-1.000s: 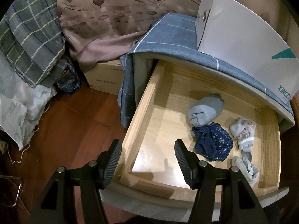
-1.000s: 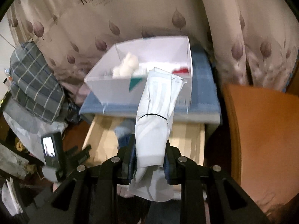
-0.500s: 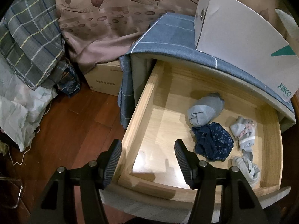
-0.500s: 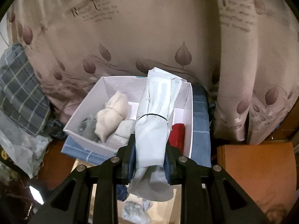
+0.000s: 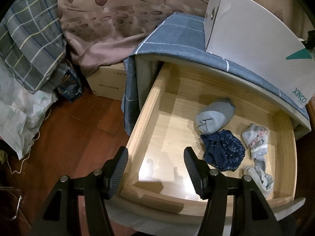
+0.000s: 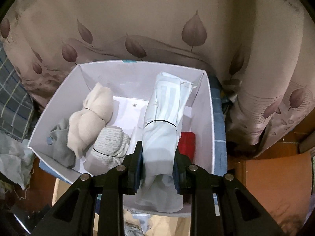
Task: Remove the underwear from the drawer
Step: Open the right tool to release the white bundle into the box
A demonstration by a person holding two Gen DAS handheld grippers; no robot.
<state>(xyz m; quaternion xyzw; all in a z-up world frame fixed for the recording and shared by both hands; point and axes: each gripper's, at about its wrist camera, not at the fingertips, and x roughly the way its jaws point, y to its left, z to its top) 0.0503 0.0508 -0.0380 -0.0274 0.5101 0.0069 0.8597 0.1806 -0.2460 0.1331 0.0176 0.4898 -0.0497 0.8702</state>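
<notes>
The wooden drawer [image 5: 149, 106] stands pulled out. In it lie a grey rolled bundle [image 5: 214, 116], a navy patterned underwear [image 5: 223, 152] and pale grey pieces [image 5: 256, 139] at the right. My left gripper [image 5: 155, 169] is open and empty above the drawer's front left corner. My right gripper [image 6: 157, 169] is shut on a pale blue-white rolled underwear bundle [image 6: 165, 122] tied with a black band, held over the white box [image 6: 207, 102]. The box holds a cream bundle [image 6: 92, 118], a grey piece [image 6: 61, 143], a white patterned roll [image 6: 112, 143] and a red item [image 6: 187, 143].
The white box [image 5: 256, 45] sits on the blue cloth-covered cabinet top [image 5: 177, 33]. Leaf-print curtain [image 6: 157, 29] hangs behind. A cardboard box [image 5: 108, 84], plaid fabric [image 5: 29, 39] and bags lie on the wood floor [image 5: 69, 137] at left. An orange surface [image 6: 275, 186] is right.
My right gripper has carried the pale bundle up from over the drawer to above the white box, and now sits closer over its inside. The left gripper has hardly moved.
</notes>
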